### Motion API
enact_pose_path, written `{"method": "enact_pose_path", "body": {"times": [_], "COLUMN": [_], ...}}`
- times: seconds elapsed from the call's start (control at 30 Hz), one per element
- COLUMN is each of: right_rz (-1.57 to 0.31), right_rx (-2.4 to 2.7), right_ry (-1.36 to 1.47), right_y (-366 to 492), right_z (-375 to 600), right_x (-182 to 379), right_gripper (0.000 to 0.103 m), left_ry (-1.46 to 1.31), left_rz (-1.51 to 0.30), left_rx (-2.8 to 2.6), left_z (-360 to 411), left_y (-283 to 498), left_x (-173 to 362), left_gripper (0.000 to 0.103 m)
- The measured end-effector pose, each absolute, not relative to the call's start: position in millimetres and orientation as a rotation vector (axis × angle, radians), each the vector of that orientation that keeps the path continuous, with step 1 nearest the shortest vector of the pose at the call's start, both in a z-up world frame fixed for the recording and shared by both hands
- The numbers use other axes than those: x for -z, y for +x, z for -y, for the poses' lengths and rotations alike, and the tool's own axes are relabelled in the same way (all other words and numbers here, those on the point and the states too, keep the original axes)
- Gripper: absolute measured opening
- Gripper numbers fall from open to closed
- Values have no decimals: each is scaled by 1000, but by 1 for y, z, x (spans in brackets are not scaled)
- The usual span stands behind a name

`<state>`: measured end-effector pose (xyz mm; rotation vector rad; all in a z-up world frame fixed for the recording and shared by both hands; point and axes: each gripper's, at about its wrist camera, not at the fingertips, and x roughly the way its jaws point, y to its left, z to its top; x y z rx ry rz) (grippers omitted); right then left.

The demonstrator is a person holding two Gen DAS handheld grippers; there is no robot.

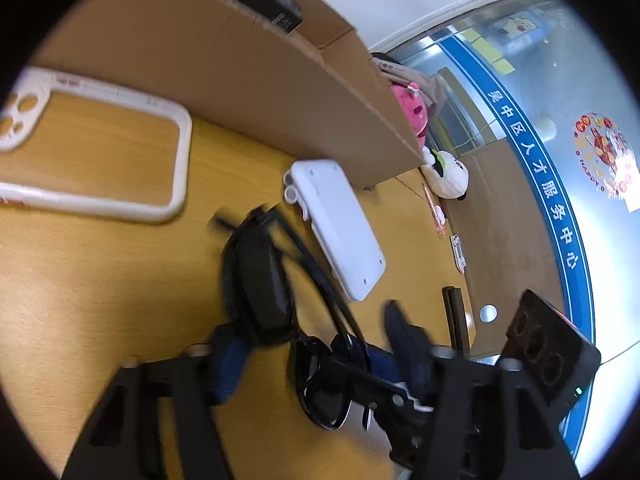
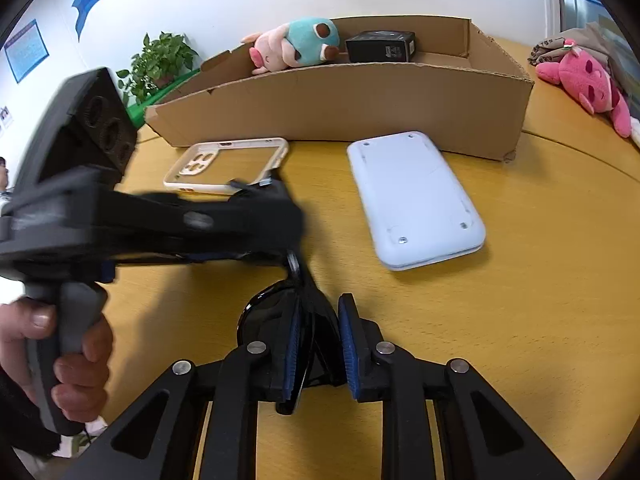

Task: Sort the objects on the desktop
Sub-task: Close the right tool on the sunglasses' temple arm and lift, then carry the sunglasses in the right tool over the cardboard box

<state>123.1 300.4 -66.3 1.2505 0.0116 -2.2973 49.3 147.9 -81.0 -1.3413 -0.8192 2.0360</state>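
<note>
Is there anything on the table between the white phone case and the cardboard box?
No. In the right wrist view, only bare wooden table separates the white phone case from the cardboard box.

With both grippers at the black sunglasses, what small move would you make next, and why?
Probably lift the sunglasses a little off the table, both hands together. The right gripper has one lens end between its pads and the left gripper is at the other, while the cardboard box behind has room.
</note>
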Motion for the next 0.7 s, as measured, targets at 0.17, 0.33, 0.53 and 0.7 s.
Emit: {"method": "enact_pose_path", "body": {"times": [0.17,0.33,0.53,0.7], "right_rz": [-15,54,139,145], "right_rx": [2301,2299,2293,2294], "right_ry": [1224,1192,1108,1050], "right_y": [128,130,127,115], "right_z": [-293,-298,-301,-289], "right_x": [62,55,31,13], "right_gripper": [19,17,17,16], "left_ry": [-1312,-1268,-1183,-1124], "left_rz": [812,788,736,683], "left_rx": [-2046,-2061,-2096,-2130], "left_z": [-146,-146,-145,-134], "left_y": [53,52,48,39], "left_x": [75,62,31,3], "left_gripper": [33,32,32,32]}}
